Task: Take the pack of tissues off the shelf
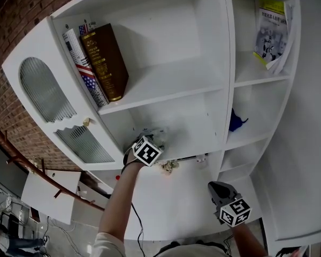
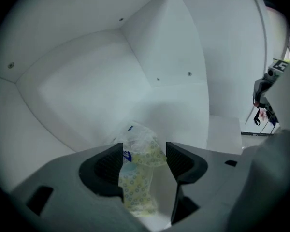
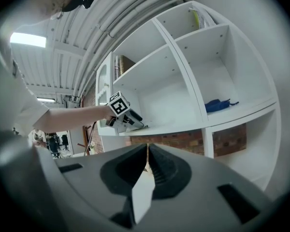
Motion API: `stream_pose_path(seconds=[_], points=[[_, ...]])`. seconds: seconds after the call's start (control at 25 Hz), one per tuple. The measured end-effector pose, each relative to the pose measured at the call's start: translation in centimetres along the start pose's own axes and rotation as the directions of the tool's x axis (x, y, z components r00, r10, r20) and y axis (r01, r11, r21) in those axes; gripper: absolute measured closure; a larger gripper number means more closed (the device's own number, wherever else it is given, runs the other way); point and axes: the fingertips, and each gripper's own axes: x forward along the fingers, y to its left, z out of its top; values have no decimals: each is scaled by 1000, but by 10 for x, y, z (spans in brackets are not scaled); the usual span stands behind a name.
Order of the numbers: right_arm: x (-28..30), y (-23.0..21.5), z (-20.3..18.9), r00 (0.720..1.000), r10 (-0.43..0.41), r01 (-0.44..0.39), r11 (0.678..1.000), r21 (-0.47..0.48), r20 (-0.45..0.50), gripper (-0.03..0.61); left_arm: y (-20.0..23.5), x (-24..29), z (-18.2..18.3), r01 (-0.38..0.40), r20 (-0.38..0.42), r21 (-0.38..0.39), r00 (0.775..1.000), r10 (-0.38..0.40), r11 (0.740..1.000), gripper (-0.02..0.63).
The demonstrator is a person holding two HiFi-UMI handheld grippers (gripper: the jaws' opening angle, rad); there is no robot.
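Note:
The pack of tissues (image 2: 137,178), clear plastic with a yellow flower print, lies on the white shelf (image 2: 87,95) in a middle compartment. My left gripper (image 2: 144,151) is reaching into that compartment. Its jaws stand wide apart on either side of the pack without squeezing it. In the head view, the left gripper (image 1: 153,136) is at the shelf's front, with the pack (image 1: 160,134) just past its marker cube. My right gripper (image 1: 220,189) hangs low at the right, away from the shelf. Its jaws (image 3: 147,151) are shut and hold nothing.
Books (image 1: 104,63) lean in the compartment above. A blue cloth (image 1: 236,121) and a booklet (image 1: 272,31) sit in the right-hand compartments. A glass-fronted cabinet door (image 1: 45,90) stands open at the left. A small pale object (image 1: 168,166) lies at the shelf's front edge.

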Motion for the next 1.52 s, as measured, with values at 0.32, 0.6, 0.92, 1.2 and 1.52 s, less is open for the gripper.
stream_pose_path(seconds=[0.32,0.6,0.92,1.2,1.52], points=[[1,-5,-6,1000,-5,5,1000,19,-24,546,10,5,-3,63,-28,-191,997,-70,979,345],[-2,-6,-7,1000,-2,2,1000,25,-23,546,15,10,-7,72,-18,-296,997,-81,953,441],[-5,-10,-13,999,4,-3,999,38,-39,546,9,3,0,108,84,-333,993,-84,937,565],[0,-6,-12,999,27,-26,999,32,-43,546,-12,-20,12,148,164,-293,981,-103,945,572],[2,0,-13,998,49,-48,998,28,-48,546,-16,-47,23,135,257,-294,965,-58,946,574]])
